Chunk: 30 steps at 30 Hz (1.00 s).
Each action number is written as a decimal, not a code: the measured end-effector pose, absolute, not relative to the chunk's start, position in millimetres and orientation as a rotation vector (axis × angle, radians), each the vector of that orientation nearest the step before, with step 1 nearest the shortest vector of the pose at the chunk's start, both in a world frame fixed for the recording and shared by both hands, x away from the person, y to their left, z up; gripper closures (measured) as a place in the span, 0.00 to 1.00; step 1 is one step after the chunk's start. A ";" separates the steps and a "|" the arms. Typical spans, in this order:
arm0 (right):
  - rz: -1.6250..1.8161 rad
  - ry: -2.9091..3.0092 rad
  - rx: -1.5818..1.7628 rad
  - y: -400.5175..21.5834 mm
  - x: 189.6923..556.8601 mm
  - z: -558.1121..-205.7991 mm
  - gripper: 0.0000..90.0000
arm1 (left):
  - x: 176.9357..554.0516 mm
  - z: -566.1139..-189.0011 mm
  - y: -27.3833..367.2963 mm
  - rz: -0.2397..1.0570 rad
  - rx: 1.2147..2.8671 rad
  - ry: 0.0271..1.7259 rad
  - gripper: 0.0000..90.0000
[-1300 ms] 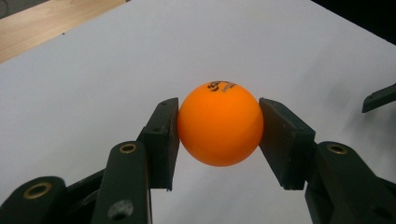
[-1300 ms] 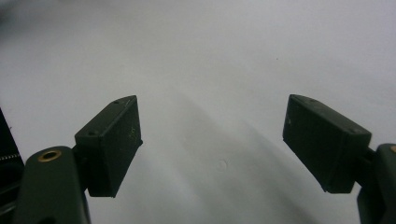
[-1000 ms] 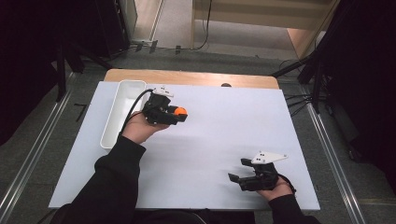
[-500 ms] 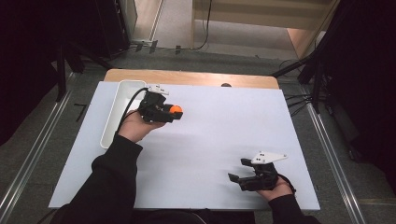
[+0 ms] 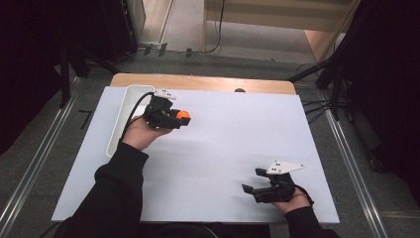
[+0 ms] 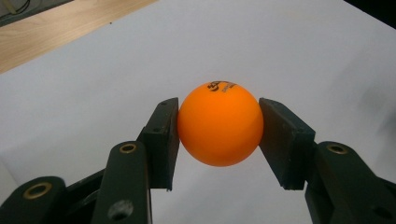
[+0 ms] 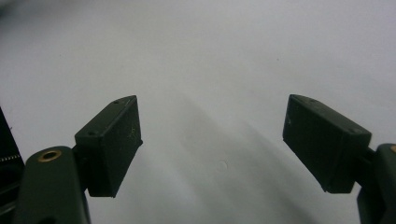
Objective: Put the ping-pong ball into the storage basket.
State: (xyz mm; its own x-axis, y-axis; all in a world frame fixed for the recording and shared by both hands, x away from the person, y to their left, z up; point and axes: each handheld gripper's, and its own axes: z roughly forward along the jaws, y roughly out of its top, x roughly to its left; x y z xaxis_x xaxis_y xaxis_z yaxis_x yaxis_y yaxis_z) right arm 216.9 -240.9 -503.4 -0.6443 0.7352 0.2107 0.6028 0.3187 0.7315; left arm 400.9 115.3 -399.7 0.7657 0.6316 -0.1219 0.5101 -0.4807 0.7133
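Note:
An orange ball (image 6: 219, 123) with a small printed mark on top sits clamped between the two black pads (image 6: 163, 140) of my left gripper (image 6: 219, 140), which is shut on it. In the high view that left gripper (image 5: 181, 119) is held above the white sheet at the back left, beside a white tray (image 5: 119, 121), with the ball (image 5: 183, 115) at its tip pointing right. My right gripper (image 5: 250, 188) rests low near the front right of the sheet. Its jaws stand wide apart with only bare white surface between them (image 7: 212, 140).
The white sheet (image 5: 223, 144) covers most of the table; a strip of bare wood (image 5: 208, 83) runs along its far edge. The narrow white tray lies along the sheet's left side. Dark stands and cables flank the table on the floor.
My left hand has drifted slightly left and toward the tray with the ball still in its jaws. The right hand has stayed put.

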 end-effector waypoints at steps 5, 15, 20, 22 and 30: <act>1.230 2.418 1.239 -240.7 216.7 -503.4 0.20 | 403.1 -398.7 121.2 0.221 2.178 0.870 0.56; 1.230 2.420 1.238 -240.4 216.8 -503.4 0.20 | 407.0 -395.9 133.0 0.201 2.149 0.883 0.56; 1.229 2.418 1.234 -240.4 217.0 -503.5 0.20 | 408.3 -393.6 138.8 0.219 2.147 0.902 0.56; 1.227 2.421 1.236 -240.4 217.0 -503.5 0.20 | 408.6 -392.9 141.0 0.228 2.140 0.917 0.56; 1.226 2.423 1.236 -240.1 217.0 -503.4 0.20 | 411.3 -392.2 149.1 0.244 2.127 0.945 0.56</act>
